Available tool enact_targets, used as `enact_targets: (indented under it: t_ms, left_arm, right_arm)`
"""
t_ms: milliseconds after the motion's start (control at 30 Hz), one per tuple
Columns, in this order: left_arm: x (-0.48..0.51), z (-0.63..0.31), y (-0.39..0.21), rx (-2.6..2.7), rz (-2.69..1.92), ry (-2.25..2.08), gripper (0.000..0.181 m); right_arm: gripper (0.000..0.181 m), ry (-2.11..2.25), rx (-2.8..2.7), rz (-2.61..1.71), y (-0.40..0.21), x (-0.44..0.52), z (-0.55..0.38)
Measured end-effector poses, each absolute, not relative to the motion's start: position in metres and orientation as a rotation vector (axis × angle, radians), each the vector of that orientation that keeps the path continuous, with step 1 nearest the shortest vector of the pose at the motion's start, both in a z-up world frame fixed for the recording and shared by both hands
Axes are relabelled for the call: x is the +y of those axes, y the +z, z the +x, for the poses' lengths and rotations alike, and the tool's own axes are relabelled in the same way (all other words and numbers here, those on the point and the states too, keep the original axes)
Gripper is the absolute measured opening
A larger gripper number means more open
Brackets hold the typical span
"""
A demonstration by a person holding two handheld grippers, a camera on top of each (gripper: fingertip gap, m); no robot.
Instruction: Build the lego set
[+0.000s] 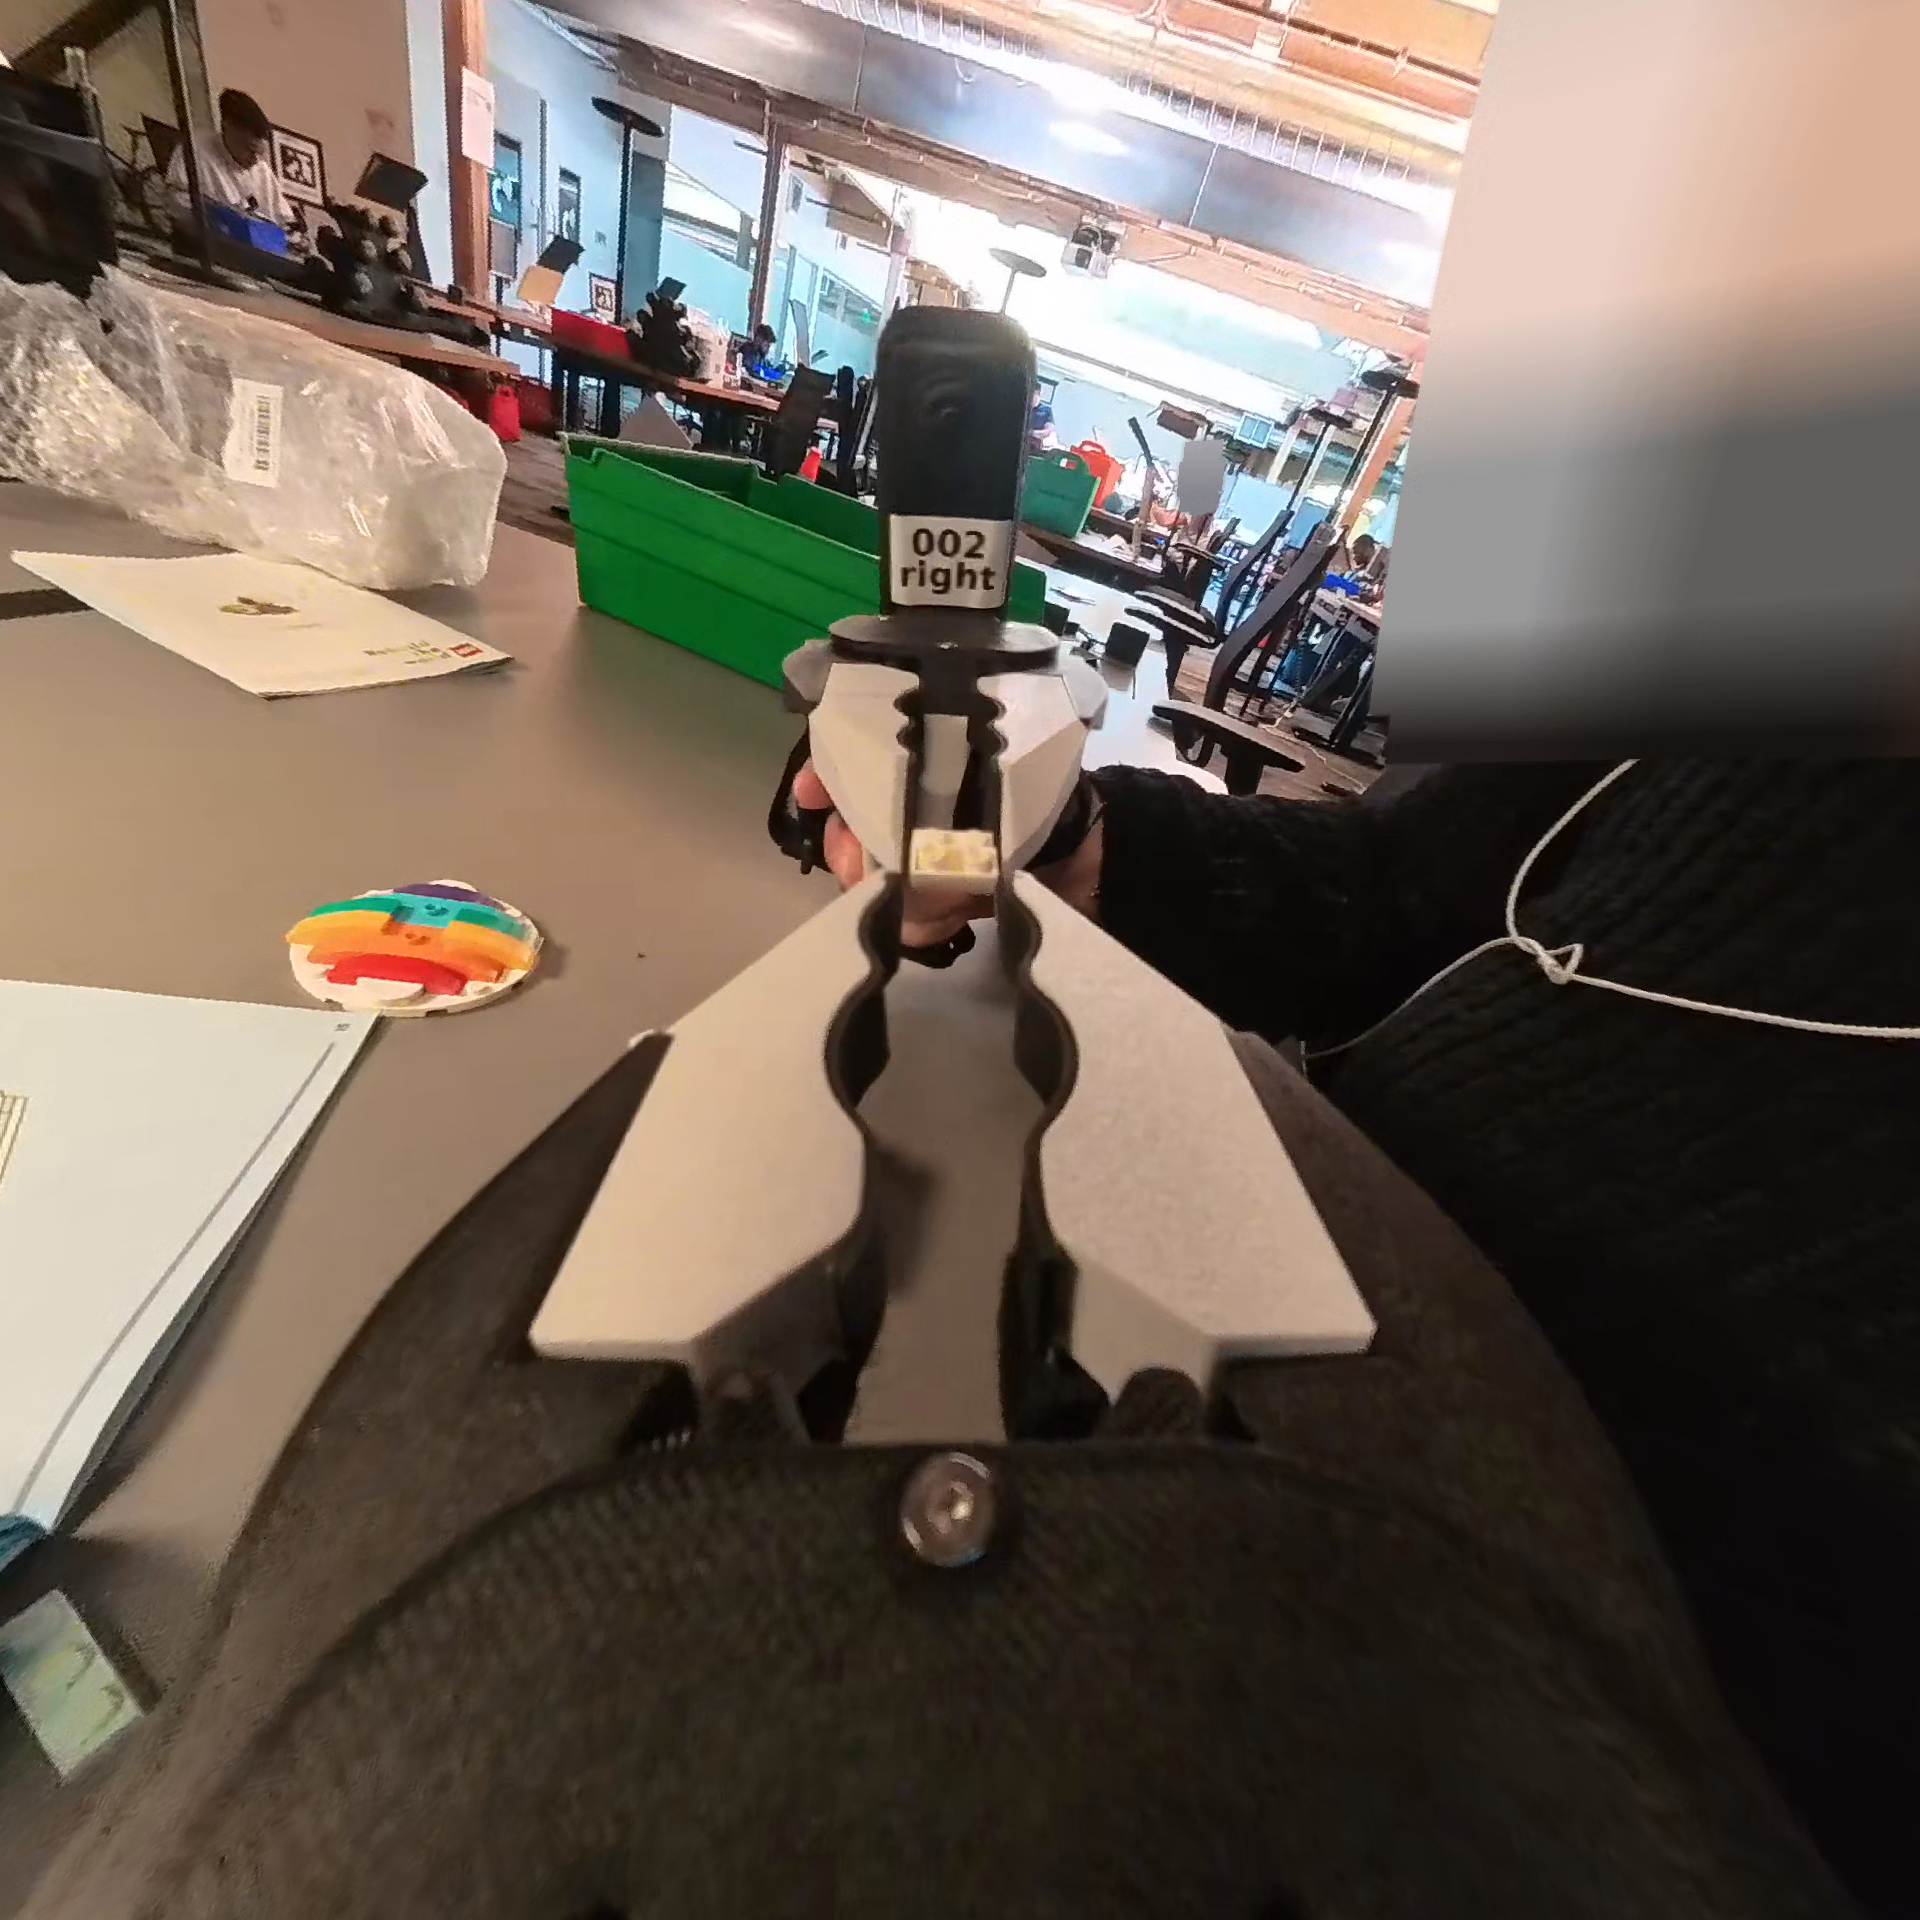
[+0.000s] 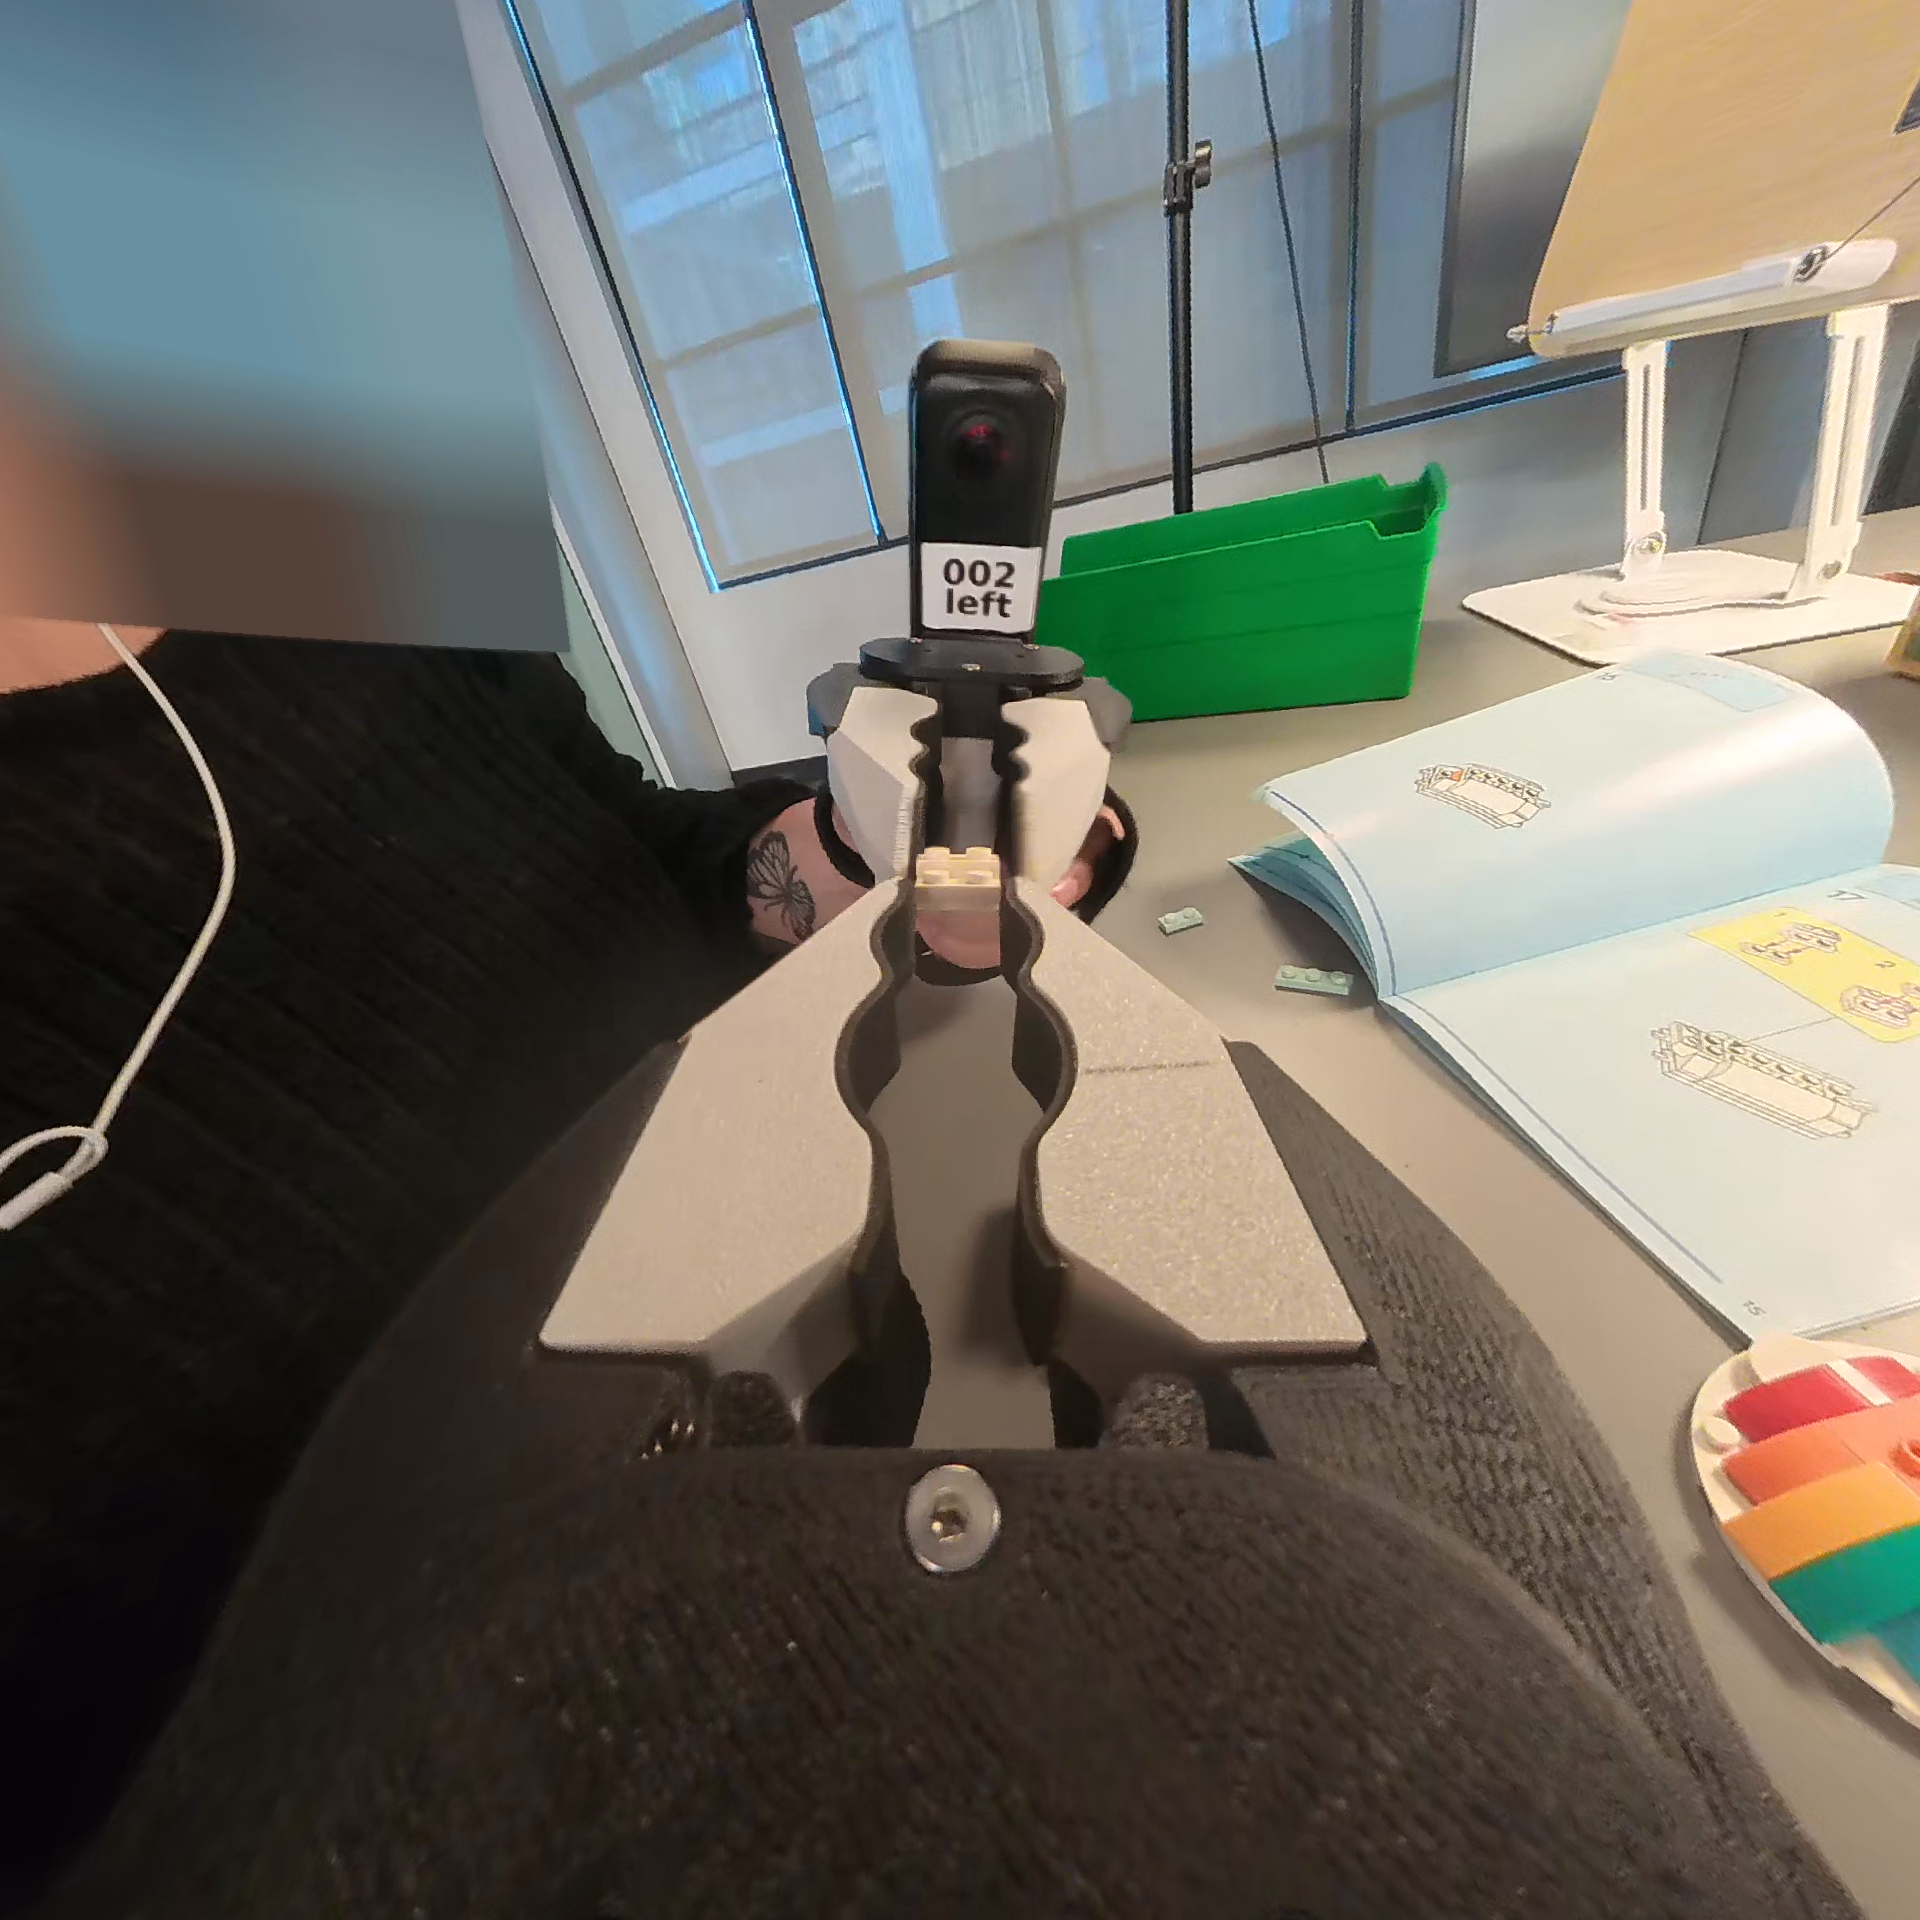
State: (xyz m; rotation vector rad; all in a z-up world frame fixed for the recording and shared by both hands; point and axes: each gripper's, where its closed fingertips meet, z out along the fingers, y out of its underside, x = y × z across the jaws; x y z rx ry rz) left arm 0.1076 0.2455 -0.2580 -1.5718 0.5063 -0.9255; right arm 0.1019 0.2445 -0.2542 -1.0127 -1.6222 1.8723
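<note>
Facing grippers' jaws clamp one cream brick (image 1: 953, 858).

Both wrist views face each other closely above the table (image 1: 416, 748), sharing the green bin (image 2: 1247, 613).

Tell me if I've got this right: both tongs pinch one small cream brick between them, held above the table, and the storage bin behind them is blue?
Not quite: the storage bin is green, as the right wrist view shows. The rest holds: both tongs meet on the small cream brick.
</note>
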Motion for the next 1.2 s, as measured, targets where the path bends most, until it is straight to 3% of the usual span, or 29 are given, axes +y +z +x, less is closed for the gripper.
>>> enact_targets:
  t_ms: [767, 867, 1033, 1067, 1200]
  left_arm:
    - [0.2455, 0.1083, -0.2544, 0.463, -1.527, -1.013, 0.015]
    - [0.2467, 0.1084, -0.2567, 0.451, -1.542, -1.016, 0.022]
    - [0.2439, 0.1108, -0.2561, 0.489, -1.533, -1.015, 0.014]
    - [0.2413, 0.1123, -0.2547, 0.505, -1.519, -1.024, 0.000]
    - [0.2424, 0.1135, -0.2569, 0.504, -1.531, -1.005, 0.000]
  right_arm:
    - [0.014, 1.854, -1.586, -0.953, -0.2507, 0.2423, 0.1003]
    - [0.014, 1.863, -1.573, -0.942, -0.2490, 0.2418, 0.1007]
    - [0.015, 1.856, -1.564, -0.948, -0.2488, 0.2416, 0.1014]
    - [0.015, 1.842, -1.555, -0.956, -0.2489, 0.2425, 0.1016]
    - [0.015, 1.842, -1.568, -0.949, -0.2508, 0.2430, 0.1021]
